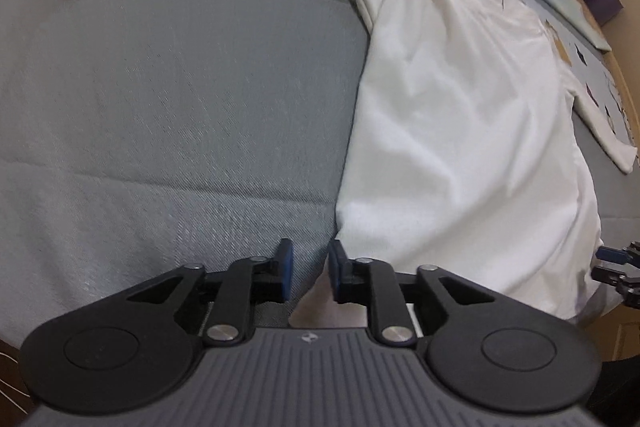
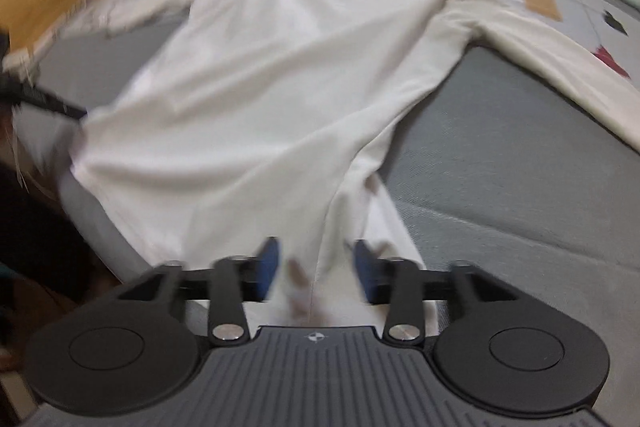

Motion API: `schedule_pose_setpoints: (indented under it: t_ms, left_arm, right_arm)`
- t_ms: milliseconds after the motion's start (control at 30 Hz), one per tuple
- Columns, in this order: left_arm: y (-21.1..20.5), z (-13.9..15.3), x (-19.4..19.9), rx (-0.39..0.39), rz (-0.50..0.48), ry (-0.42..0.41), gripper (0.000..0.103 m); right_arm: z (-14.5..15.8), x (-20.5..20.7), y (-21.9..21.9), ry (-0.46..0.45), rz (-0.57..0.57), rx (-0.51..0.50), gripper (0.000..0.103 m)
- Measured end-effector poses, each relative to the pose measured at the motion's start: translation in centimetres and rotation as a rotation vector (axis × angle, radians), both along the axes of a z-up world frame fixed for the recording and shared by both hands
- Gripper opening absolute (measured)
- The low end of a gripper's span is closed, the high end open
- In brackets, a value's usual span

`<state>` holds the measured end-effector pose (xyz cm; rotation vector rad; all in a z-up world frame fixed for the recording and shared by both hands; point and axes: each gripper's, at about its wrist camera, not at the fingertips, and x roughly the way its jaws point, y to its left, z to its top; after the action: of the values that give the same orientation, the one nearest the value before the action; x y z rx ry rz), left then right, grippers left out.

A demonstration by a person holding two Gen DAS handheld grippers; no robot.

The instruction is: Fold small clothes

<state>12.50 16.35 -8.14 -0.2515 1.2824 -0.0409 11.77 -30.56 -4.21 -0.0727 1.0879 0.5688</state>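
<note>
Long-sleeved white cotton top [image 1: 460, 115], plain, few brownish marks nr hem in right wrist view. Grey woven cushion surface [image 1: 180, 99], fine diagonal weave. Both grippers black w/ blue pads [image 2: 267, 267]. Pale printed sheet [image 2: 560, 3] w/ tan, dark, red motifs.

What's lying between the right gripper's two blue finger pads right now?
In the right wrist view, the hem of the white long-sleeved shirt lies between the right gripper pads, which stand apart from it.
</note>
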Motion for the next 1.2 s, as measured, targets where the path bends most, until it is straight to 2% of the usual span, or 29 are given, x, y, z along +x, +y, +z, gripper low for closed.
schedule_pose_setpoints:
  t_ms: [100,200,233,267,300,367,433,533,600,667,733,767,833,867,967,1000,1067,1200]
  left_arm:
    - [-0.4,-0.4,0.0,-0.005,-0.022,0.008,0.03]
    - [-0.9,-0.8,0.2,0.004,-0.039,0.013,0.031]
    - [-1.1,-0.9,0.2,0.011,-0.045,0.013,0.031]
    - [-1.4,-1.0,0.2,0.021,-0.052,0.013,0.031]
    - [-1.5,-1.1,0.2,0.028,-0.055,0.012,0.031]
    - [-1.8,-1.0,0.2,0.032,-0.054,0.006,0.031]
    - [-2.2,-0.9,0.0,0.034,-0.074,0.003,0.031]
    - [-2.9,-0.4,-0.5,0.008,-0.114,-0.011,0.031]
    - [-3.7,-0.2,-0.9,-0.009,-0.163,-0.022,0.031]
    - [-4.4,-0.2,-1.1,-0.001,-0.201,-0.023,0.031]
    - [-4.6,-0.4,-1.0,0.004,-0.199,-0.014,0.031]
    - [-4.5,-0.4,-0.9,-0.002,-0.186,-0.014,0.031]
    - [-4.2,-0.1,-0.8,-0.043,-0.156,-0.029,0.031]
    - [-4.1,0.1,-0.7,-0.066,-0.145,-0.04,0.032]
    - [-4.4,0.4,-0.5,-0.117,-0.137,-0.062,0.035]
    - [-5.3,0.4,-0.3,-0.119,-0.137,-0.061,0.038]
    - [-6.1,-0.2,-0.1,-0.118,-0.149,-0.042,0.043]
    - [-7.3,-1.4,0.1,-0.103,-0.197,-0.001,0.041]
  right_arm:
    - [-1.1,0.7,1.2,0.028,0.009,-0.026,0.05]
    - [-1.4,0.9,1.5,0.028,0.008,-0.021,0.047]
    - [-1.4,0.8,1.7,0.015,0.014,-0.032,0.039]
    - [-1.5,1.0,1.8,0.004,0.018,-0.046,0.007]
    - [-1.8,1.2,1.9,0.012,0.022,-0.058,0.003]
    - [-1.5,1.3,1.3,0.026,0.008,-0.036,0.002]
    - [-0.2,1.1,-0.2,0.028,-0.01,0.041,0.002]
    - [3.0,1.5,-4.5,-0.006,-0.127,0.245,0.002]
    - [4.2,1.6,-7.8,-0.019,-0.238,0.301,0.001]
    - [3.4,1.9,-10.2,0.021,-0.361,0.226,0.002]
    - [1.2,2.1,-11.5,0.117,-0.453,0.15,0.002]
    - [0.4,2.1,-11.5,0.146,-0.449,0.146,0.002]
    - [0.2,2.0,-11.0,0.144,-0.429,0.155,0.003]
    - [0.2,1.9,-11.0,0.137,-0.444,0.162,0.008]
    - [0.2,1.8,-11.3,0.16,-0.479,0.192,0.038]
    - [0.0,1.6,-11.2,0.164,-0.475,0.173,0.041]
    - [-0.4,1.5,-10.7,0.174,-0.44,0.137,0.041]
    - [-1.4,1.1,-9.7,0.214,-0.373,0.092,0.041]
